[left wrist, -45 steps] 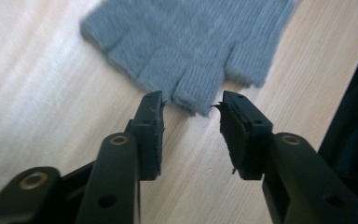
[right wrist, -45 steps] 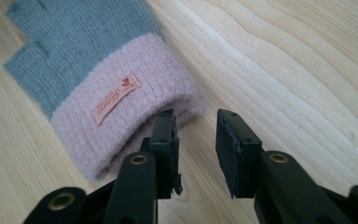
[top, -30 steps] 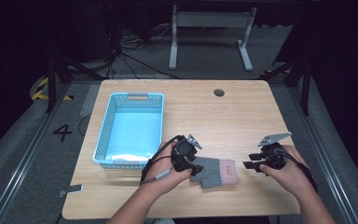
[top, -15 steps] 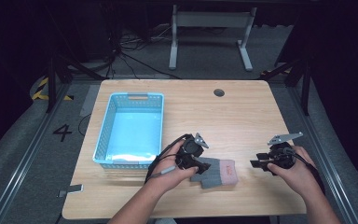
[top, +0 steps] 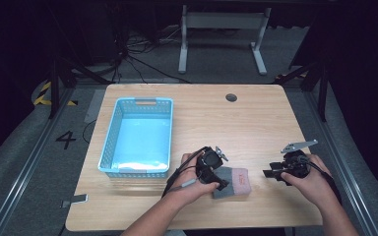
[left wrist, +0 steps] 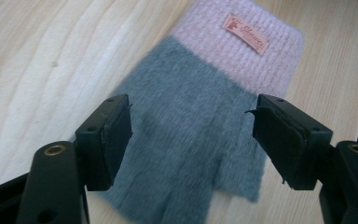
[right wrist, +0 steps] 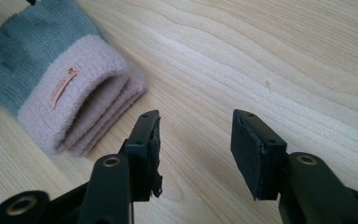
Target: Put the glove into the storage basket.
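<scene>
A knitted glove (top: 236, 180), grey with a pink cuff and a small label, lies flat near the table's front edge. My left gripper (top: 220, 183) hangs right over its grey finger end. In the left gripper view my left gripper (left wrist: 191, 135) has just been opening its jaws. They straddle the glove (left wrist: 191, 102), and the pads are clear of it. My right gripper (top: 268, 173) rests low to the right of the glove and points at it. In the right gripper view my right gripper (right wrist: 196, 144) is open over bare wood, and the glove (right wrist: 51, 79) shows a layered cuff at upper left.
A light blue plastic basket (top: 109, 142) stands on the left half of the wooden table (top: 236, 123), a short way from the left hand. A round cable hole (top: 231, 97) sits near the far edge. Beyond the table are a dark floor and a metal stand.
My left gripper has sunk a little onto the glove and its jaws have spread apart. The glove lies where it was. The right hand has barely moved.
</scene>
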Demonstrator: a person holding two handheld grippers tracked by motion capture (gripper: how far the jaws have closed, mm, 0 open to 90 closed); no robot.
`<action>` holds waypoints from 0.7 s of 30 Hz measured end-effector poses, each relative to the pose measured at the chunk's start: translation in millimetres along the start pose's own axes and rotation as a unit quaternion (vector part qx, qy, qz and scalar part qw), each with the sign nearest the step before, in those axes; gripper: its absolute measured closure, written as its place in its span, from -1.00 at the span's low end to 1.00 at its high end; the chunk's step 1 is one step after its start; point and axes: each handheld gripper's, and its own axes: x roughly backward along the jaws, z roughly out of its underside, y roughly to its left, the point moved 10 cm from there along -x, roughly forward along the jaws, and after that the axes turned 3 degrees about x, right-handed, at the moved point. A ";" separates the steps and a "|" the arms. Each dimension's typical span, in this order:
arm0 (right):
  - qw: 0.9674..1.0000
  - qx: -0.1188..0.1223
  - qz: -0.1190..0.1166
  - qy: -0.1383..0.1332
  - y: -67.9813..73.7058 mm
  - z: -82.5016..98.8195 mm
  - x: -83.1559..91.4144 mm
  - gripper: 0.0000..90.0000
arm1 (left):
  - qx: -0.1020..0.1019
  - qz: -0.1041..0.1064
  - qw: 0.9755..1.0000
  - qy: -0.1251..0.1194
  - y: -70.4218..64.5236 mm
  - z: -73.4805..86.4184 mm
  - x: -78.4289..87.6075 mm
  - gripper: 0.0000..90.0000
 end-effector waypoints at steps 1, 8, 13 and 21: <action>1.000 0.000 0.000 0.000 -0.1 0.1 -0.3 0.18 | 0.000 -0.002 1.000 0.001 -1.4 -0.3 -3.7 -0.36; 1.000 0.001 -0.007 0.002 2.7 0.5 -1.8 0.17 | -0.016 -0.019 1.000 0.019 -1.5 1.8 -19.6 -0.46; 1.000 0.001 -0.008 0.003 3.8 0.2 -3.0 0.16 | -0.023 -0.037 0.999 0.021 -0.5 1.2 -24.1 -0.49; 1.000 0.003 -0.013 0.001 5.6 -2.0 -4.9 0.15 | -0.032 -0.050 0.998 0.029 -1.0 3.6 -28.1 -0.51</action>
